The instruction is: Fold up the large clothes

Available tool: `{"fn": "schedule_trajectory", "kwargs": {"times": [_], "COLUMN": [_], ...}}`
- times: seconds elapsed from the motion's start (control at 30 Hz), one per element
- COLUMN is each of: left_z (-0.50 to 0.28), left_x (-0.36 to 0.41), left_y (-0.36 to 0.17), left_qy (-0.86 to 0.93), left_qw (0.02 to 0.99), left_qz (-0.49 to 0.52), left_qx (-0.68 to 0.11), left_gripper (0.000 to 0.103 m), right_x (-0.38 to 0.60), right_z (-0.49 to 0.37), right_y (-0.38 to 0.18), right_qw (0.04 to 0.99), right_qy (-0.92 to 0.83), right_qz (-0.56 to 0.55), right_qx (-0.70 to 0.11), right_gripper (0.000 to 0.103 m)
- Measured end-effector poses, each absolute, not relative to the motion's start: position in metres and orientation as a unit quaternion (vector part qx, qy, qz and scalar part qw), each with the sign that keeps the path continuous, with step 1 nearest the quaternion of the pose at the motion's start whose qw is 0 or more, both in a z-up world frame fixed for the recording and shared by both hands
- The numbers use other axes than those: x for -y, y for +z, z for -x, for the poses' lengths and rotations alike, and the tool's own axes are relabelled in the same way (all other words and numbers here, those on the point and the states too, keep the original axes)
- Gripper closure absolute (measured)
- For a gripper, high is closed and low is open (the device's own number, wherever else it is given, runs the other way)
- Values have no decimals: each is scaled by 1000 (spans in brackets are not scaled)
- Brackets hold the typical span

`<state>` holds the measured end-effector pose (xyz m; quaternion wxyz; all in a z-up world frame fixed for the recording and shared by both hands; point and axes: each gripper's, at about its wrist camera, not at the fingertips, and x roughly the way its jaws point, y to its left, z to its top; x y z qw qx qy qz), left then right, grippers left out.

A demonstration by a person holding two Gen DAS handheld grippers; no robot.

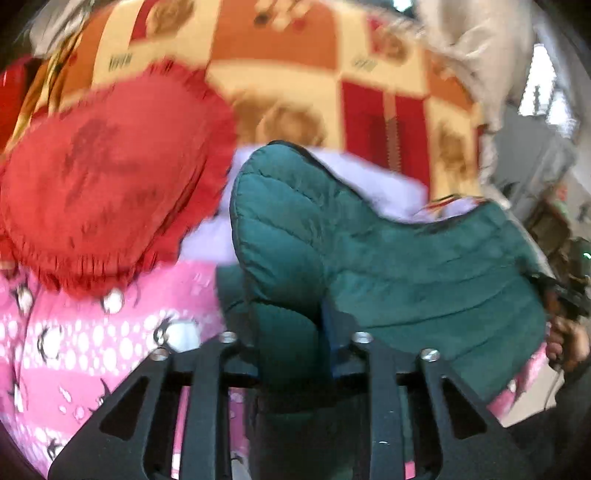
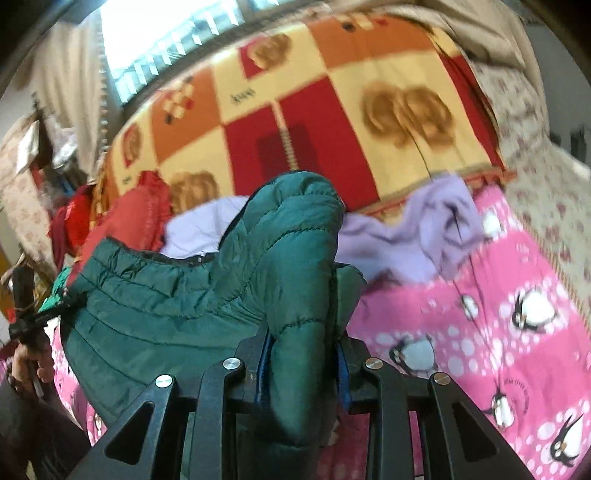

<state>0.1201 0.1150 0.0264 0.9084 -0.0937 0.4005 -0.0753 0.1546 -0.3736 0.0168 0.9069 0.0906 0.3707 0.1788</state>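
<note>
A dark green quilted puffer jacket (image 1: 369, 258) hangs lifted over the bed, stretched between both grippers. My left gripper (image 1: 291, 343) is shut on a bunched fold of it, the fabric bulging up between the blue-padded fingers. In the right wrist view the same jacket (image 2: 177, 295) spreads to the left, and my right gripper (image 2: 303, 354) is shut on a thick roll of it. At the left edge of that view a hand (image 2: 29, 365) holds the left gripper at the jacket's far end. The fingertips of both grippers are hidden by the fabric.
A pink penguin-print blanket (image 2: 480, 295) covers the near bed. A lilac garment (image 2: 413, 236) lies behind the jacket. A red fringed cushion (image 1: 107, 177) sits at left, and an orange, red and cream patchwork blanket (image 2: 314, 103) lies beyond. A bright window (image 2: 166, 33) is at the back.
</note>
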Motion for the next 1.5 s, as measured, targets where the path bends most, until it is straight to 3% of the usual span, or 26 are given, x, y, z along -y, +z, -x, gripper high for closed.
{"fn": "schedule_trajectory", "kwargs": {"times": [0.03,0.1,0.17,0.3,0.4,0.53,0.73,0.8,0.87,0.97,1.07,1.3,1.37,1.5], "left_z": [-124,-127,-128,-138,-149,-171,-197,-201,-202,-191,-172,-85,-59,-27], "left_x": [-120,-128,-134,-143,-149,-165,-152,-148,-145,-135,-131,-139,-150,-163], "left_y": [19,9,0,-21,-37,-66,-70,-70,-67,-46,-19,62,75,87], "left_qy": [-70,-61,-40,-64,-70,-143,-220,-225,-234,-226,-197,-154,-140,-121], "left_qw": [900,891,895,878,873,833,828,831,830,852,879,931,936,935], "left_qz": [115,134,127,148,154,245,223,219,227,183,151,148,150,154], "left_qx": [-414,-429,-427,-450,-458,-476,-464,-459,-453,-436,-407,-296,-286,-295], "left_gripper": [71,56,29,21,4,1,0,9,49,72,78,79,79,79], "right_x": [377,381,383,383,382,383,383,382,383,383,379,363,359,351], "right_z": [-160,-166,-171,-175,-179,-181,-186,-188,-190,-192,-187,-151,-140,-117], "right_y": [9,-2,-13,-23,-27,-30,-35,-37,-38,-36,-22,43,57,83], "right_qw": [902,895,887,879,875,872,870,869,868,869,884,924,928,931], "right_qy": [174,171,166,158,151,143,137,131,128,128,131,185,202,234], "right_qz": [-99,-108,-114,-115,-110,-103,-99,-97,-99,-98,-83,-78,-81,-90], "right_qx": [-382,-398,-416,-436,-447,-457,-464,-467,-469,-467,-441,-327,-303,-266], "right_gripper": [76,76,75,74,73,72,71,71,71,71,75,78,84,86]}}
